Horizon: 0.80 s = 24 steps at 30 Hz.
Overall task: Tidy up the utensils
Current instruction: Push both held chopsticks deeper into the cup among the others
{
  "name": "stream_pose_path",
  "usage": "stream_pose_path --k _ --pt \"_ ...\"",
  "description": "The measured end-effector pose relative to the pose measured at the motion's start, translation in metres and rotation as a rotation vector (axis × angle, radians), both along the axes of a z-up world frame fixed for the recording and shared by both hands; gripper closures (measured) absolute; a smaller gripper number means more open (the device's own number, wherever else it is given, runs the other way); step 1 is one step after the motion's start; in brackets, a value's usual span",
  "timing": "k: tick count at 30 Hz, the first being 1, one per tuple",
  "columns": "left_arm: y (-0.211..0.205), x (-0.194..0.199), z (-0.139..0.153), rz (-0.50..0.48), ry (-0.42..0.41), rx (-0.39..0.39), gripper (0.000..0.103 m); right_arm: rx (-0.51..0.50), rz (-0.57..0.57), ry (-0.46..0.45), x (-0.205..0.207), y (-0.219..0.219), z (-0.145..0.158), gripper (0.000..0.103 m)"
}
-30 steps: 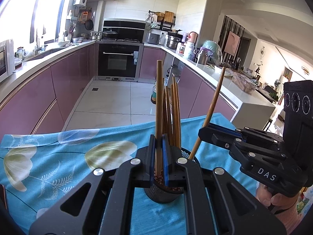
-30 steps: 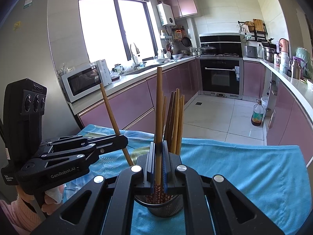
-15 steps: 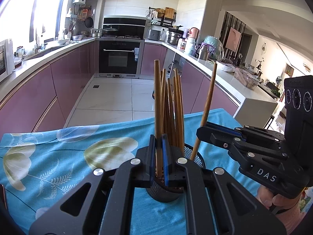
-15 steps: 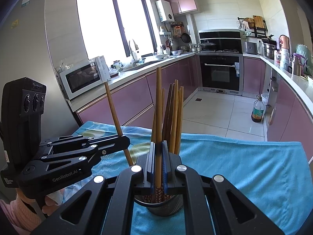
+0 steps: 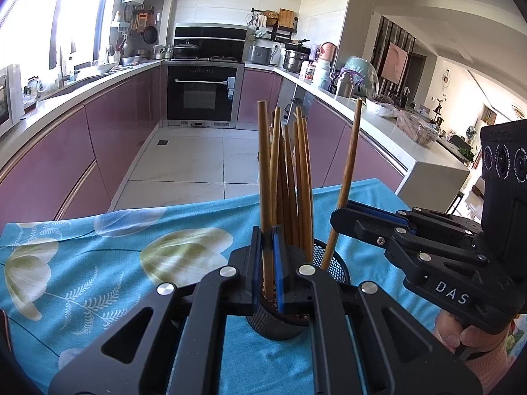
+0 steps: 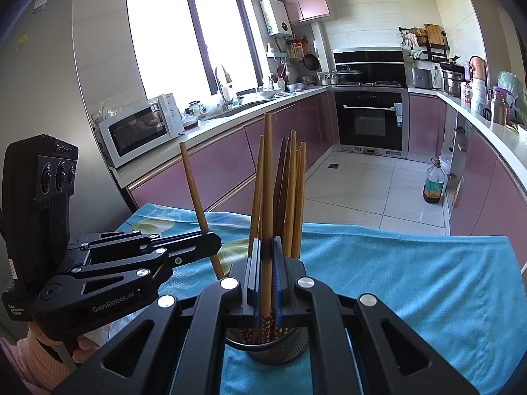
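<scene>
Both chopstick tips hidden inside mesh holder.

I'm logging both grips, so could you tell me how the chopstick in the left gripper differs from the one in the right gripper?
The left gripper holds its chopstick near upright in its own view; the right gripper shows its chopstick leaning there. In the right wrist view the roles swap. Both are plain wooden sticks, clamped low, lower ends in the mesh holder beside the other chopsticks.
</scene>
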<state>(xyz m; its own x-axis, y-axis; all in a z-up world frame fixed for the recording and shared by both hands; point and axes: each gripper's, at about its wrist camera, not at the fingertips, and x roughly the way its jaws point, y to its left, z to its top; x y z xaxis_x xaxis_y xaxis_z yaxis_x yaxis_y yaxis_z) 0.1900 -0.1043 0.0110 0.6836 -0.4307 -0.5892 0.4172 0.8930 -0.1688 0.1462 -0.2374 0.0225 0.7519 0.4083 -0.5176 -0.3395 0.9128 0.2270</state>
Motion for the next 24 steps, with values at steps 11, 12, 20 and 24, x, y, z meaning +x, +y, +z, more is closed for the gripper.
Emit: stream_pose_path --k 11,12,20,24 --pt "0.0002 0.0003 -0.0007 0.001 0.000 0.001 0.095 0.003 0.003 0.006 0.0042 0.0013 0.0011 0.097" --pt "0.0005 0.0008 -0.0012 0.001 0.000 0.001 0.095 0.003 0.003 0.006 0.0042 0.0012 0.0013 0.097" --pt "0.0010 0.0028 -0.0036 0.004 0.003 0.003 0.095 0.008 0.001 0.013 0.0092 0.0002 -0.0013 0.097" --pt "0.0011 0.0032 -0.0039 0.005 0.003 0.003 0.095 0.008 0.002 0.014 0.0098 -0.0004 -0.0025 0.097"
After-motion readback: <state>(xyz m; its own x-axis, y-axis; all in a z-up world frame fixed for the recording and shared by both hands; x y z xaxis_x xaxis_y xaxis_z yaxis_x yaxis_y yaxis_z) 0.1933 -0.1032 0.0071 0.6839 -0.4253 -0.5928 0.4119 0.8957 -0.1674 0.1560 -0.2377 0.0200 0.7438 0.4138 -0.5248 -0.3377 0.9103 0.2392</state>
